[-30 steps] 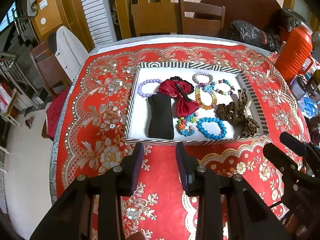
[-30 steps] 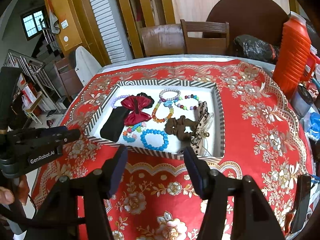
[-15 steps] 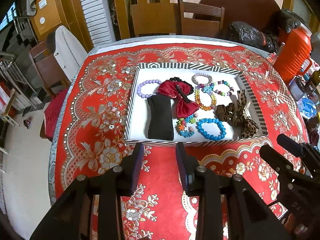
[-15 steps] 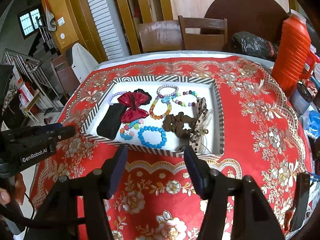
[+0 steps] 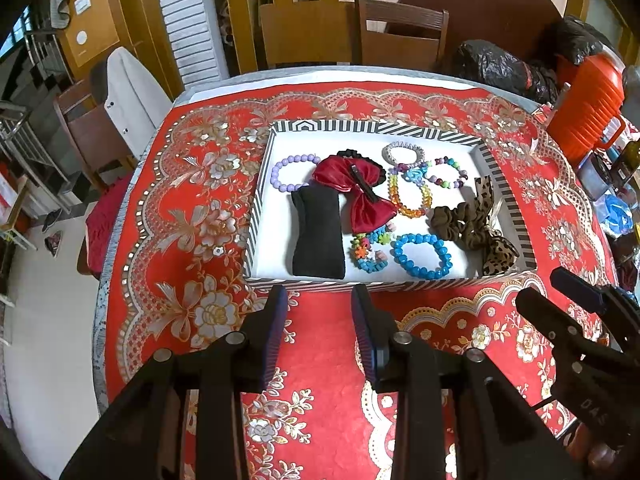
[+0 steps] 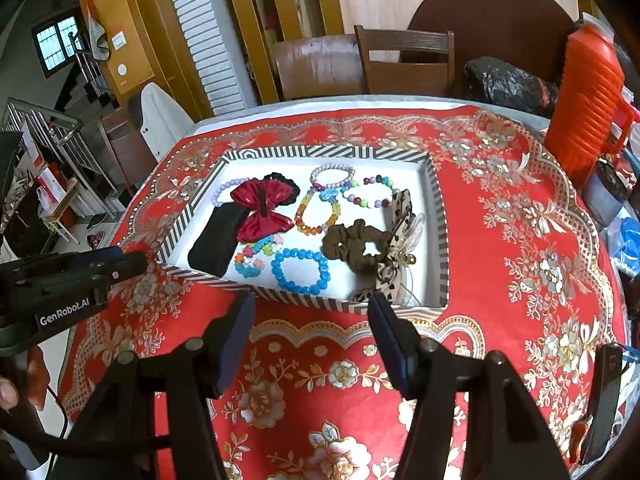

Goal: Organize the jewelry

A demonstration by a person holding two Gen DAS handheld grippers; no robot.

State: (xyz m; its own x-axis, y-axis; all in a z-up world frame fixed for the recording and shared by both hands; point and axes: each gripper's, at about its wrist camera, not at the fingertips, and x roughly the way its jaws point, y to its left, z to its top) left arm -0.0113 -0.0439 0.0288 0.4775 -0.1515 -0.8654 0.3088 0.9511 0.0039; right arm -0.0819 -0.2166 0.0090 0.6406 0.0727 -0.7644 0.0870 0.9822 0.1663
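A striped tray [image 5: 262,184] [image 6: 436,216] on the red tablecloth holds several pieces: a red bow [image 5: 354,188] [image 6: 262,206], a black pouch [image 5: 318,236] [image 6: 214,240], a blue bead bracelet [image 5: 422,256] [image 6: 300,270], a purple bracelet [image 5: 286,172], a brown scrunchie [image 5: 460,226] [image 6: 356,246] and a leopard bow [image 6: 400,216]. My left gripper [image 5: 318,300] is open and empty, just short of the tray's near rim. My right gripper [image 6: 310,306] is open and empty, at the near rim, right of the left one.
An orange ribbed jug [image 5: 588,104] [image 6: 584,100] stands at the table's right edge with clutter beside it. Black bags [image 5: 500,64] lie at the back right. Wooden chairs [image 5: 400,36] stand behind the table. A dark phone [image 6: 604,396] lies at the near right.
Both grippers have drifted slightly toward the tray. Nothing in the tray has moved and both stay open.
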